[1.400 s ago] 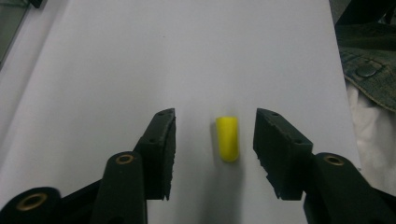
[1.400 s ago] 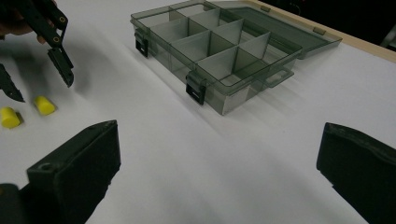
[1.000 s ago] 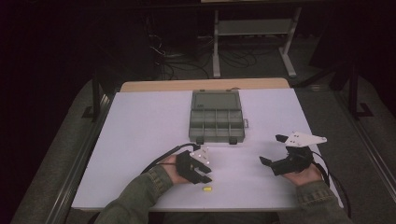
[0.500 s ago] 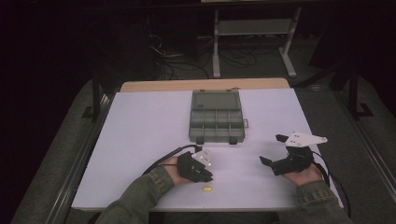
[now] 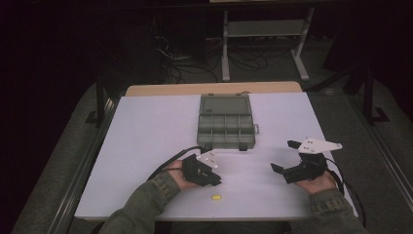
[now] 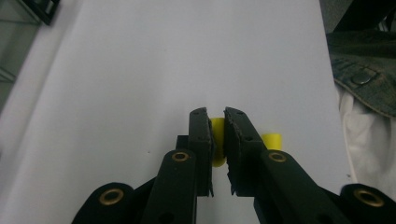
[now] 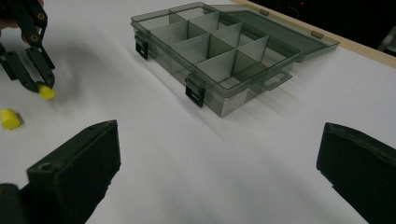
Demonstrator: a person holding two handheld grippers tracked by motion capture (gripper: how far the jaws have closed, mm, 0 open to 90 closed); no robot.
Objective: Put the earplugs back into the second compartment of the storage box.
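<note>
Now two yellow pegs: one between left gripper fingers, one loose.

A clear grey compartment box is lying open on the white table, its lid folded flat behind it and two black latches showing on its front wall. Beyond the table, a metal stand and loose cables are sitting on the dark floor

Dim surroundings, bright table, soft focus.
</note>
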